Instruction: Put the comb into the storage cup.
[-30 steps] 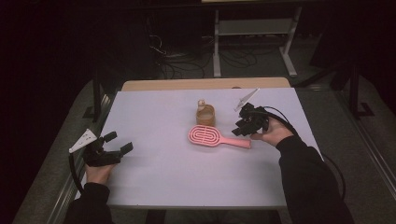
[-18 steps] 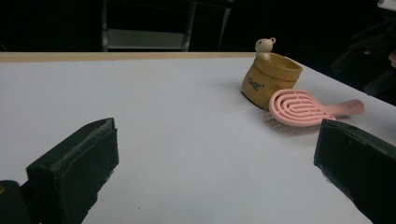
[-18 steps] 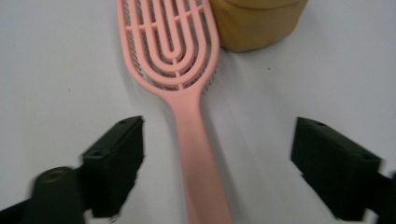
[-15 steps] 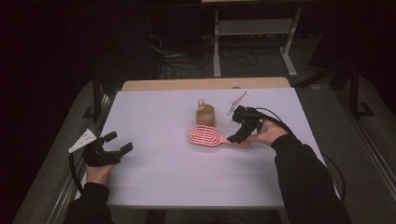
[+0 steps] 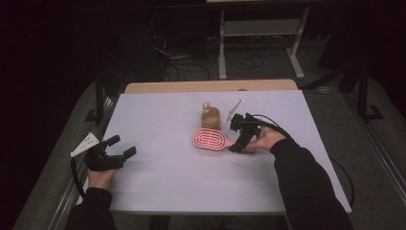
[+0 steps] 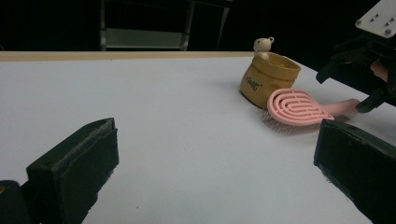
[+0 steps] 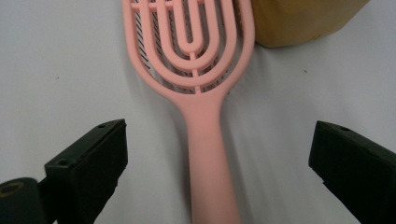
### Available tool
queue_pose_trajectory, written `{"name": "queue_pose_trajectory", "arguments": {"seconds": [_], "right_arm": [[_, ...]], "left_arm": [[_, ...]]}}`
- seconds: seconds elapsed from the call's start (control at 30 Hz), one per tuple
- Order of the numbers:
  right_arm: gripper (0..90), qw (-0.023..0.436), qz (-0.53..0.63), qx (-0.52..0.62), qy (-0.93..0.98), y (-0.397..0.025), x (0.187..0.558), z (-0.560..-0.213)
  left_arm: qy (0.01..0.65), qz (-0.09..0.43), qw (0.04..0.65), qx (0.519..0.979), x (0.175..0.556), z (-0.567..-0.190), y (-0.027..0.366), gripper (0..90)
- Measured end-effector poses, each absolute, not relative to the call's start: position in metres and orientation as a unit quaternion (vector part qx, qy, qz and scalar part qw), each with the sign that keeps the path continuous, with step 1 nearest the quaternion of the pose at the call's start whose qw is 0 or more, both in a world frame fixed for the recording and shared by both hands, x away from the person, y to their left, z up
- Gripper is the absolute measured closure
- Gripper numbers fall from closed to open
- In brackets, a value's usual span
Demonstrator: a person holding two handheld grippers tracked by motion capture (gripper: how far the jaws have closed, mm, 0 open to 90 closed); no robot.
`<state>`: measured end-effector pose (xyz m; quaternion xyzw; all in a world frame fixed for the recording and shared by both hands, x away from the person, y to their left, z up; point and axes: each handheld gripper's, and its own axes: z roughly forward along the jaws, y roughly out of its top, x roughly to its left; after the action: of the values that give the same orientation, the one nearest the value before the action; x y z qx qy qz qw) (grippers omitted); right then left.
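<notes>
A pink hairbrush (image 5: 209, 139) lies bristles down near the middle of the white table (image 5: 167, 187), its handle pointing right. In the right gripper view the brush handle (image 7: 205, 154) runs up between the wide-apart jaws of my open right gripper (image 7: 219, 168), which is low over the handle (image 5: 239, 142) and not touching it. A small yellow pot with a bear figure (image 5: 210, 116) stands just behind the brush head (image 6: 294, 106). My left gripper (image 5: 117, 154) rests open near the table's left edge, far from both; its jaws (image 6: 219, 172) hold nothing.
The yellow pot (image 7: 303, 18) sits close to the brush head. A wooden strip (image 5: 210, 86) runs along the table's far edge. Beyond it stand a metal frame (image 5: 258, 43) and floor cables.
My right gripper has moved left and down from beside the pot to straddle the brush handle. The left gripper has stayed still.
</notes>
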<state>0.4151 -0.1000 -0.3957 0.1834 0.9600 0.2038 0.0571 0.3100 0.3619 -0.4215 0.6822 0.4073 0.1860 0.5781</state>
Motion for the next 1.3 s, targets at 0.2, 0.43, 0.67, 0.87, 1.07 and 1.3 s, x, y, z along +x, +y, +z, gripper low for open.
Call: {"name": "queue_pose_trajectory", "arguments": {"seconds": [0.2, 0.43, 0.67, 0.87, 1.07, 1.3], "right_arm": [[4.2, 0.057, 0.199, 0.182, 0.961, -0.098, 0.42, -0.404], [12.3, 0.055, 0.188, 0.165, 0.967, -0.092, 0.422, -0.413], [23.1, 0.049, 0.18, 0.15, 0.971, -0.084, 0.42, -0.418], [37.5, 0.045, 0.171, 0.147, 0.973, -0.084, 0.42, -0.418], [49.3, 0.05, 0.175, 0.147, 0.972, -0.084, 0.42, -0.416], [64.2, 0.042, 0.173, 0.14, 0.974, -0.083, 0.419, -0.418]], "left_arm": [[0.409, 0.187, 0.577, 0.682, 0.31, -0.422, 0.362, 0.0], [0.408, 0.188, 0.577, 0.682, 0.31, -0.421, 0.362, 0.0], [0.408, 0.188, 0.578, 0.681, 0.31, -0.421, 0.363, 0.0], [0.408, 0.188, 0.577, 0.681, 0.31, -0.422, 0.362, 0.0], [0.408, 0.188, 0.577, 0.682, 0.31, -0.421, 0.362, 0.0], [0.408, 0.189, 0.577, 0.682, 0.31, -0.421, 0.363, 0.0]]}}
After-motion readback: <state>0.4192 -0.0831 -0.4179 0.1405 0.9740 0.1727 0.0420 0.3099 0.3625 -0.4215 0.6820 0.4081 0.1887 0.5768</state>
